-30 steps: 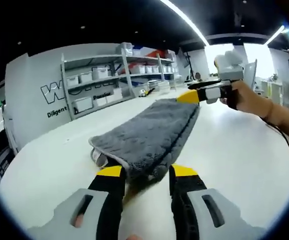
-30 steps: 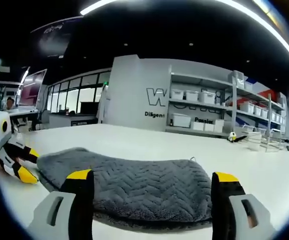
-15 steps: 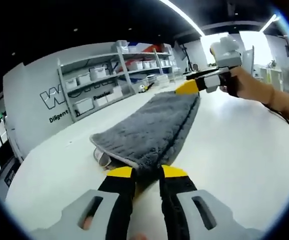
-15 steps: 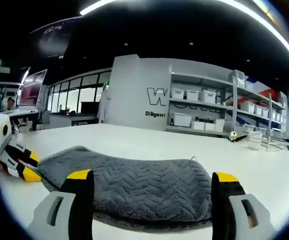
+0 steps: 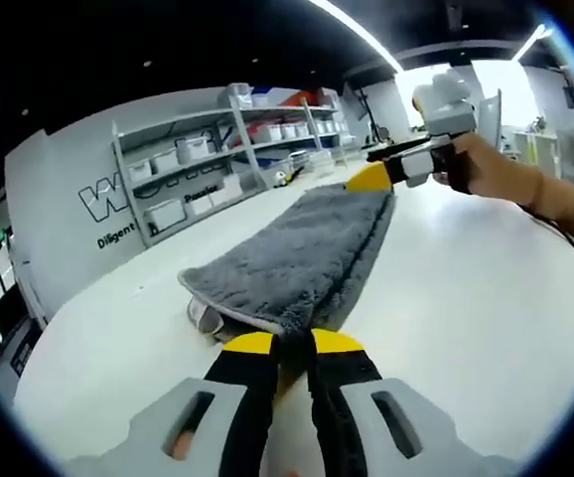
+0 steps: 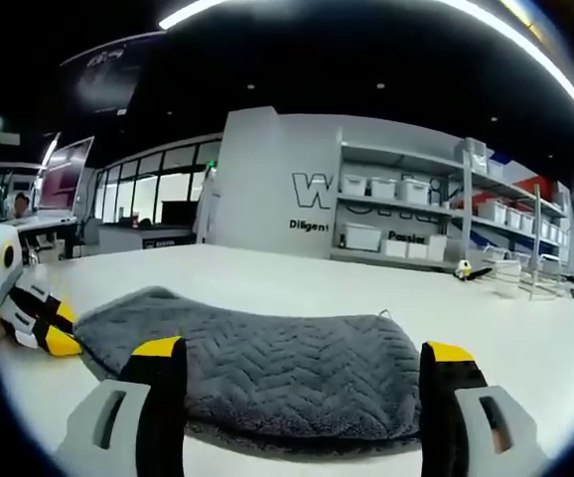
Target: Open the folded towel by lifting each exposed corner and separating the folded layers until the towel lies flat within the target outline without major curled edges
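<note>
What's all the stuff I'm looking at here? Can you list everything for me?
towel: one, grey, folded, lying on the table between the two grippers
table: one, white, under the towel
shelving: several grey racks along the back wall, holding white bins
wall lettering: dark, on the grey wall beside the shelving
ceiling lights: long bright strips overhead
left gripper: one, black fingers with yellow tips, closed on the near end of the towel
right gripper: one, grey and black with yellow tips, fingers wide apart at the far end of the towel
person's hand: one, holding the right gripper, seen in the left gripper view
</note>
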Action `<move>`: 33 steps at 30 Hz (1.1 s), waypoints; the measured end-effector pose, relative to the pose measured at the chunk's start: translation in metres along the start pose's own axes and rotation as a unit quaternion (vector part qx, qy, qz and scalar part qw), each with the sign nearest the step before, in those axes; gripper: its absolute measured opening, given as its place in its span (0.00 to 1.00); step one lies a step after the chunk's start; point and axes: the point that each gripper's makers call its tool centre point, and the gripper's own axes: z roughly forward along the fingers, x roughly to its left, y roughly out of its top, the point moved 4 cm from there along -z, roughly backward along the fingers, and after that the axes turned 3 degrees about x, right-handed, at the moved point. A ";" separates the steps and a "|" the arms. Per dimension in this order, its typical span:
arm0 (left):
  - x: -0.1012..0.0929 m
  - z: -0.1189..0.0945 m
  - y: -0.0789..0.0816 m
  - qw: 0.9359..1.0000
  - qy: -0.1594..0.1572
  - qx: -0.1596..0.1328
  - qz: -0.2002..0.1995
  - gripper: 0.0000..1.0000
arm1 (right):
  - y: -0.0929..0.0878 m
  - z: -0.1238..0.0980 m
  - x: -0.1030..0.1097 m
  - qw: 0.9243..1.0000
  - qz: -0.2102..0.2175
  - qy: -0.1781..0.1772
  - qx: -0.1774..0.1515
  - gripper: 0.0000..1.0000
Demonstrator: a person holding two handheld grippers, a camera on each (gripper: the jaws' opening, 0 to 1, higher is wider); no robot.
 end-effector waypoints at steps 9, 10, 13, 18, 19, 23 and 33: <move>-0.003 -0.007 -0.003 1.000 0.014 0.003 -0.007 0.11 | -0.004 -0.006 0.002 1.000 0.003 -0.001 0.005 0.99; -0.001 -0.009 -0.003 1.000 0.016 0.001 -0.014 0.11 | -0.005 -0.006 0.002 1.000 0.003 -0.001 0.006 0.99; 0.006 -0.006 -0.005 0.999 0.021 0.003 -0.027 0.11 | -0.006 -0.009 0.004 1.000 0.001 -0.001 0.008 0.99; 0.006 -0.014 -0.006 0.999 0.043 0.001 -0.031 0.11 | -0.007 -0.004 0.000 1.000 0.004 -0.001 0.012 0.99; 0.009 -0.015 -0.006 0.998 0.048 0.003 -0.032 0.11 | -0.007 -0.004 0.001 1.000 0.005 -0.001 0.012 0.99; 0.014 -0.021 -0.012 0.997 0.065 0.009 -0.047 0.11 | -0.008 -0.007 0.002 1.000 0.004 -0.001 0.012 0.99; 0.025 -0.032 -0.015 0.993 0.086 -0.001 -0.075 0.11 | -0.006 -0.001 -0.002 1.000 0.007 -0.002 0.014 0.99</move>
